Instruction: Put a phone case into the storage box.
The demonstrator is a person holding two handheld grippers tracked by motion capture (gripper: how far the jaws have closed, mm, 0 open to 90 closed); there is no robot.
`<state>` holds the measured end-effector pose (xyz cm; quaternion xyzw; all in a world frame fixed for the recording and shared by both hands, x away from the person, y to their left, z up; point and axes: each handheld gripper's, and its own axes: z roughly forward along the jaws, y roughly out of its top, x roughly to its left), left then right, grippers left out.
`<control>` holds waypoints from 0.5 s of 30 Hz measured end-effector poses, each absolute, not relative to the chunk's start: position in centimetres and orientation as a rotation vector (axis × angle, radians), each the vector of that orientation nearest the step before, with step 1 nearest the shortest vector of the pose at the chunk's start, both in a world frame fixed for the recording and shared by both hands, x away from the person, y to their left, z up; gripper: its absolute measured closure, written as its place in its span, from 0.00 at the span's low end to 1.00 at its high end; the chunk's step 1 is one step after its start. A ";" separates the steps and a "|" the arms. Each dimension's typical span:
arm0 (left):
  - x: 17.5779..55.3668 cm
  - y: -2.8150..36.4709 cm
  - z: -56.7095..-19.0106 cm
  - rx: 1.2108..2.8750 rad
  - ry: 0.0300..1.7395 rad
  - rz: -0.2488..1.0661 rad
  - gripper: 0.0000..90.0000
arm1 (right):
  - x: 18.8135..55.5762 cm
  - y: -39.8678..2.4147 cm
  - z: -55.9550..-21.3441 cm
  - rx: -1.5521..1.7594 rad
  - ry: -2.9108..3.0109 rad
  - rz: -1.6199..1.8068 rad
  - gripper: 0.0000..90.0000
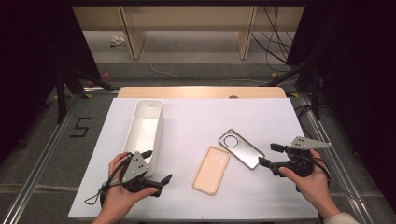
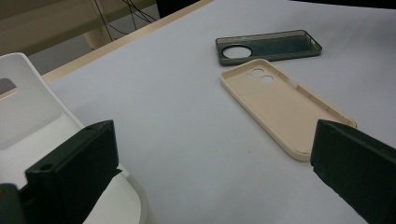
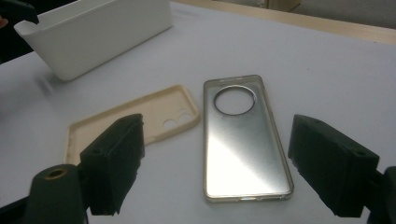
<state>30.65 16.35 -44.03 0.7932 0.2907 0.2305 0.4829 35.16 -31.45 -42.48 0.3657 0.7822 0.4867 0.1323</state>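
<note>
In the left gripper view, our left claw cuts off at the bottom and right edges, its right jaw hides the near corner of the beige phone case, and the white bin runs out past the left edge. In the right gripper view, the left jaw of our right claw covers part of that beige case, and the bin's far end is lost at the top edge. From the high view, the counter hides its near edge under our hands, and the small litter on the floor beyond it is too small to tell.
</note>
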 end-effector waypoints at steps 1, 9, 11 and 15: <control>30.7 16.3 -44.0 1.933 0.707 0.563 0.00 | 35.2 -31.5 -42.5 1.059 2.268 1.409 0.22; 30.7 16.3 -44.1 1.934 0.708 0.563 0.01 | 37.0 -32.3 -42.6 1.133 2.261 1.190 0.70; 30.5 16.3 -44.0 1.937 0.703 0.563 0.01 | 38.2 -32.6 -42.9 1.179 2.300 1.064 0.90; 30.4 16.4 -44.0 1.936 0.699 0.568 0.01 | 41.1 -32.7 -43.8 1.241 2.345 0.873 1.00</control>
